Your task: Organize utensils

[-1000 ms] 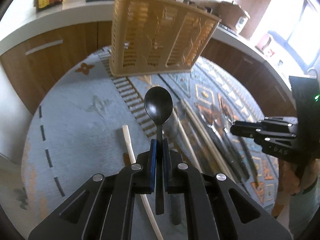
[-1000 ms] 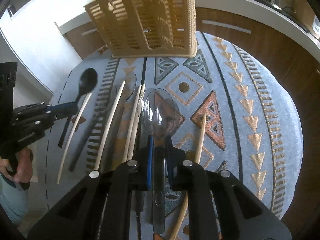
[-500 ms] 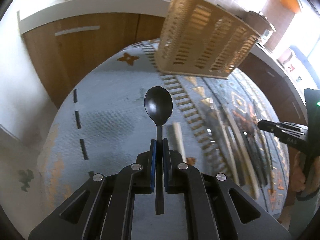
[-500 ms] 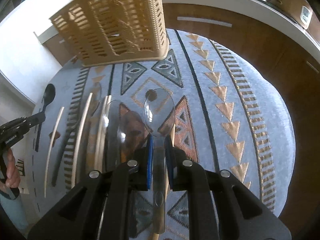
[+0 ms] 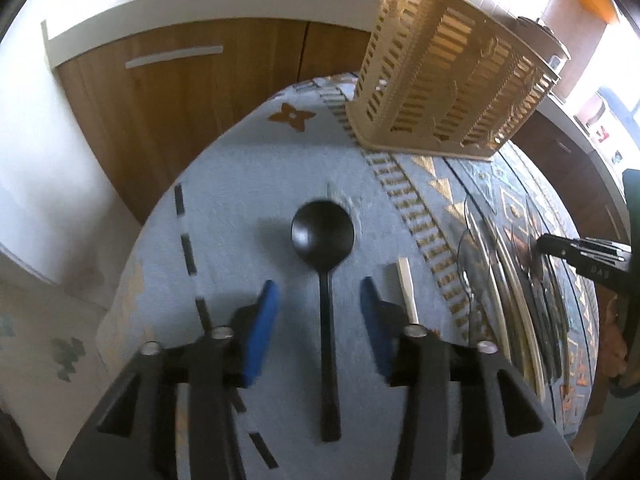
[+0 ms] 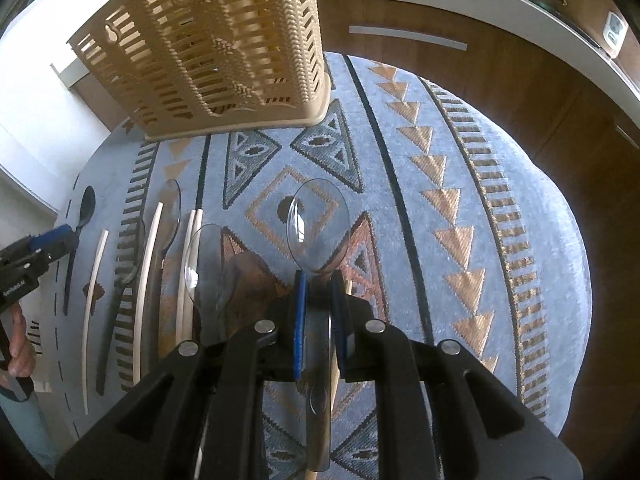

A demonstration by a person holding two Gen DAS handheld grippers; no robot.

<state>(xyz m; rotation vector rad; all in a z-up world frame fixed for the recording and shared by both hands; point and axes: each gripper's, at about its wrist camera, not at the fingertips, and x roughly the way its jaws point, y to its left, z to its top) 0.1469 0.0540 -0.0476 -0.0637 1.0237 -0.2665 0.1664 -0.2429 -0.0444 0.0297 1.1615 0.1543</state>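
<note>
my left gripper (image 5: 316,300) is opening off the black spoon (image 5: 323,236), handle toward me; right gripper (image 6: 318,280) clamps the clear spoon (image 6: 318,224), pointing at the basket (image 6: 224,52).

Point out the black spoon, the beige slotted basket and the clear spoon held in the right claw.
black spoon (image 5: 322,236): left wrist view, middle of its bowl.
beige slotted basket (image 6: 224,56): right wrist view, its slotted side wall.
clear spoon (image 6: 318,226): right wrist view, its transparent bowl, just ahead of the claw.
</note>
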